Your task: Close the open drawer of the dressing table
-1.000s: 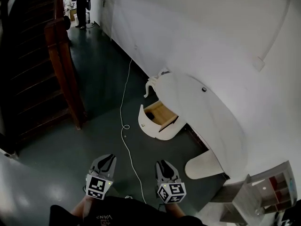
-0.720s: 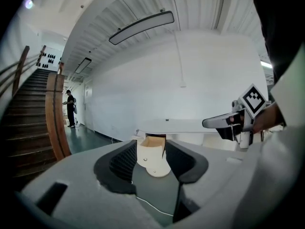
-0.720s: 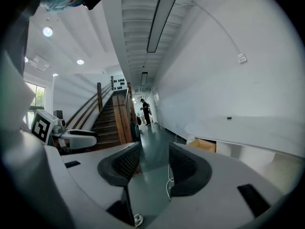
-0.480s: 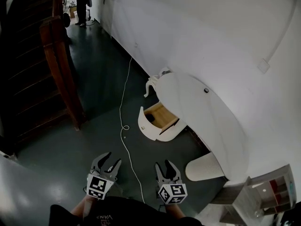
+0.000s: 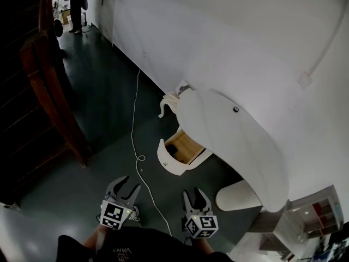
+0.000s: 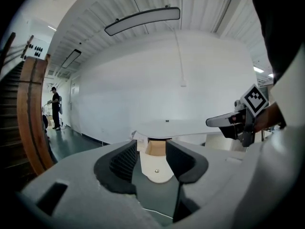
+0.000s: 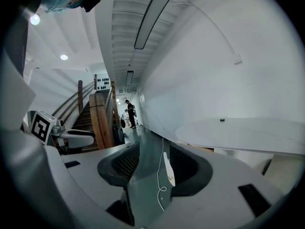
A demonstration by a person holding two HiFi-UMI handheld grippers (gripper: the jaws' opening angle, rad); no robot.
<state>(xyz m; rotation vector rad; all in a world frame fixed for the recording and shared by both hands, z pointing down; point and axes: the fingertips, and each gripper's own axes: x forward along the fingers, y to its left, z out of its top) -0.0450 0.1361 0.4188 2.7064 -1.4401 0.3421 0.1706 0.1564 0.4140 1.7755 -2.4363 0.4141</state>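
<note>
Your left tool [image 5: 130,183] and right tool [image 5: 195,194] are hovering above the floor [image 5: 103,102], jaws just opening wide on nothing, while the drawer [image 5: 177,152] is sticking out of the dressing table [image 5: 234,141] well ahead.

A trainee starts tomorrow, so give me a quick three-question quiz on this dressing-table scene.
1. True or false: the drawer stands open.
2. What runs along the floor? A white cable; B hose; C rug.
3. Fill in: the left gripper and right gripper each hold ____.
Key: 1 true; 2 A; 3 nothing; their jaws have just been opening, empty.
</note>
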